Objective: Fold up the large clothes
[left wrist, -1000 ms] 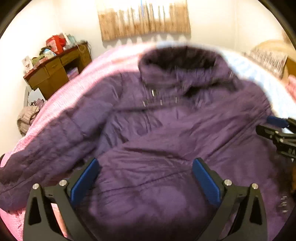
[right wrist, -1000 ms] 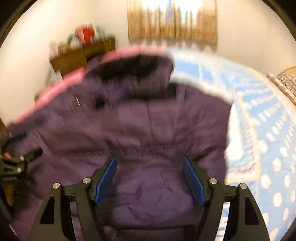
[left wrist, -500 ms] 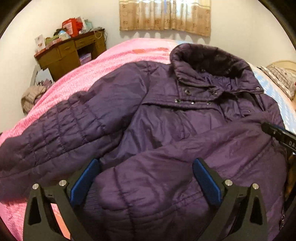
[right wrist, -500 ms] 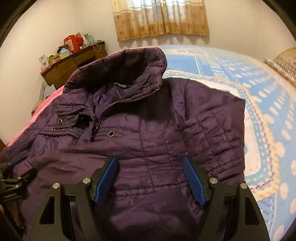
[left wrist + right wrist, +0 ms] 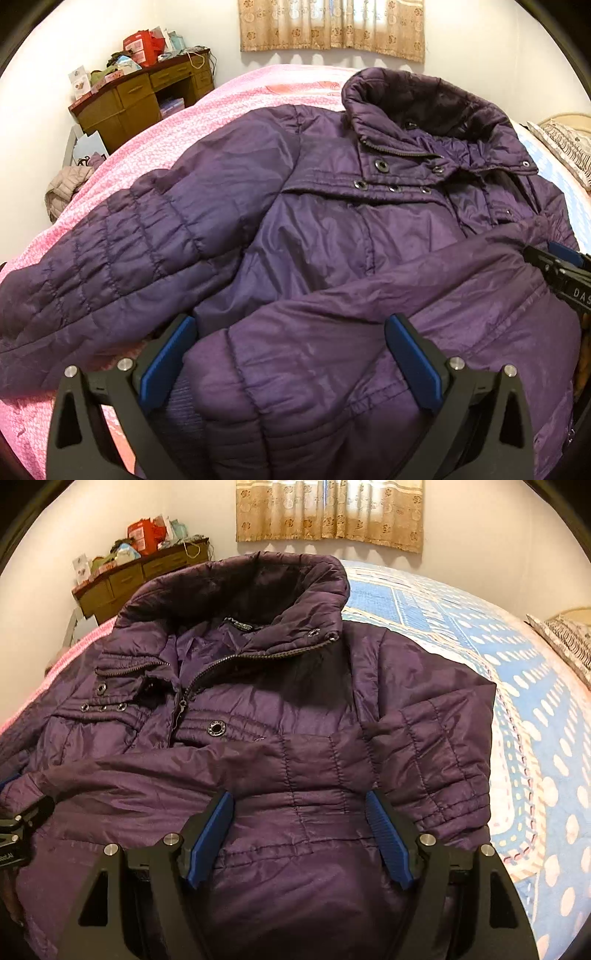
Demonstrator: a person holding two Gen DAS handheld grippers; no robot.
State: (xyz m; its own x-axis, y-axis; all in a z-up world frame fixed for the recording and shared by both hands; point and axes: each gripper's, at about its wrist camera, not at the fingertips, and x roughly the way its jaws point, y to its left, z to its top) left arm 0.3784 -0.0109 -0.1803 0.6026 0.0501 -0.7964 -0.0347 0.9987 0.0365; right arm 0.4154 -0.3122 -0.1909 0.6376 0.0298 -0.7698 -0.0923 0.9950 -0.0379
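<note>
A purple quilted jacket (image 5: pixel 332 229) lies face up on the bed, collar toward the far wall. One sleeve (image 5: pixel 110 266) stretches out to the left over the pink cover. The other sleeve (image 5: pixel 388 306) is folded across the front. Its cuff end lies between the blue pads of my left gripper (image 5: pixel 291 362), whose jaws stand wide and open. My right gripper (image 5: pixel 299 834) is also open, low over the jacket's lower front (image 5: pixel 295 709), with fabric between its pads. Each gripper shows at the edge of the other's view: right gripper (image 5: pixel 561 273), left gripper (image 5: pixel 22 823).
The bed has a pink cover (image 5: pixel 184 122) on the left and a blue dotted cover (image 5: pixel 535 701) on the right. A cluttered wooden desk (image 5: pixel 144 99) stands in the far left corner, with a heap of clothes (image 5: pixel 62 184) beside the bed. A striped pillow (image 5: pixel 569 147) lies far right.
Both grippers came down and closer over the jacket, and the blurred views turned sharp. The jaws kept the same width. Over the last half second little moved.
</note>
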